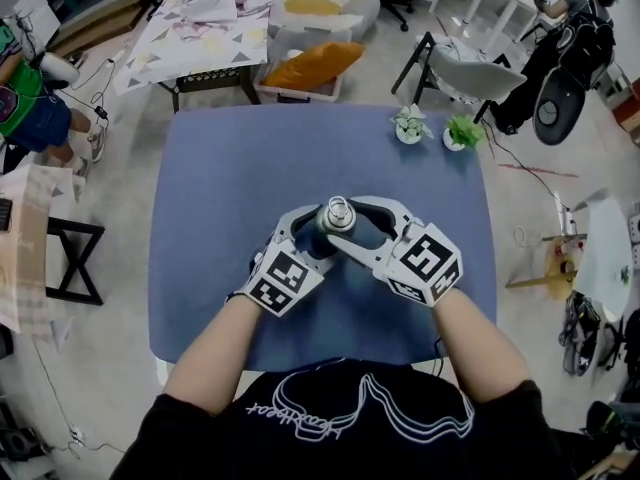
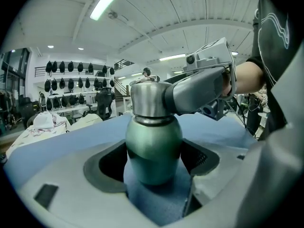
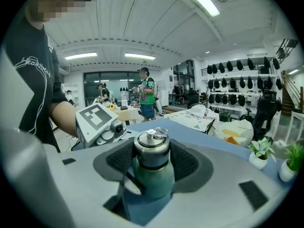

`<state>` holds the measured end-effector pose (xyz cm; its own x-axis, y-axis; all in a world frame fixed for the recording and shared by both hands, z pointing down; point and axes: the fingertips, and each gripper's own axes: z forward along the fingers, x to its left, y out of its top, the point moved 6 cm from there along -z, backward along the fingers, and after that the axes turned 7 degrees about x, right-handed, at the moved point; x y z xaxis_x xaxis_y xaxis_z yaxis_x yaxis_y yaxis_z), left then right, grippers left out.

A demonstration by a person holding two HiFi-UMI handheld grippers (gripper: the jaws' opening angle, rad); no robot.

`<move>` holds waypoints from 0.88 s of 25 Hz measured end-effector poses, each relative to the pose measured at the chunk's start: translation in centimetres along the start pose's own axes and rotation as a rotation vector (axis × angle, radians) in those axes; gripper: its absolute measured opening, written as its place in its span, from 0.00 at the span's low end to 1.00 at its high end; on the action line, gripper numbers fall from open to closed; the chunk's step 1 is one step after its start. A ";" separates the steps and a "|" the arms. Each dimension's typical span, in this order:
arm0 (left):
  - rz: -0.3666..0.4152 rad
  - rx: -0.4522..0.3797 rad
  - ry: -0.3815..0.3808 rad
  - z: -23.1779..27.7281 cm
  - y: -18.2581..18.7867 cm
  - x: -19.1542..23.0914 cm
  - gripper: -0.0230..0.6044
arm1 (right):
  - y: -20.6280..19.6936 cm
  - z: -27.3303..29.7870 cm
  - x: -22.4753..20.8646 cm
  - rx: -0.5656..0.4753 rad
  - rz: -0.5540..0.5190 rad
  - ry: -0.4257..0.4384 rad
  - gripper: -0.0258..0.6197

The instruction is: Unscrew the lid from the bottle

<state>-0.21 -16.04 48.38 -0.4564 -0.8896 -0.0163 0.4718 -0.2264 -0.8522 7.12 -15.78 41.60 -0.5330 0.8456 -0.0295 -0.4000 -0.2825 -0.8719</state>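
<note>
**tabletop_tim:** So what containers were on there, and anything in them?

**gripcam_jo:** Upper right of the head view had a white pot and a second pot, each with a small leafy green plant in it. The other one was the bottle, standing upright on the blue table, dead centre in the frame. Couldn't see inside it, the lid was on.

**tabletop_tim:** How did the bottle look?

**gripcam_jo:** It had a rounded matte green body and a brushed steel lid with a small metal ring on top.

**tabletop_tim:** And the grippers?

**gripcam_jo:** The left gripper was clamped on the green body, with its pads against both sides. The right gripper came in from the other side, and its pads were pressed on the steel lid.
</note>
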 end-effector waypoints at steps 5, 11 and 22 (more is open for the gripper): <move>-0.004 0.014 -0.001 -0.2 0.1 0.0 0.59 | 0.3 0.0 -0.5 0.011 -0.063 0.124 0.42; -0.009 0.054 0.001 -0.2 0.2 0.0 0.59 | 0.5 0.2 -1.1 0.043 -0.170 0.261 0.42; -0.015 0.096 -0.004 -0.2 0.5 0.0 0.59 | 1.1 0.6 -2.1 0.085 -0.336 0.520 0.42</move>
<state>-0.17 -16.03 47.86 -0.4607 -0.8875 -0.0015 0.5355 -0.2766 -0.7980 7.34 -18.21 40.97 0.0567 0.9983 -0.0132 -0.5518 0.0203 -0.8337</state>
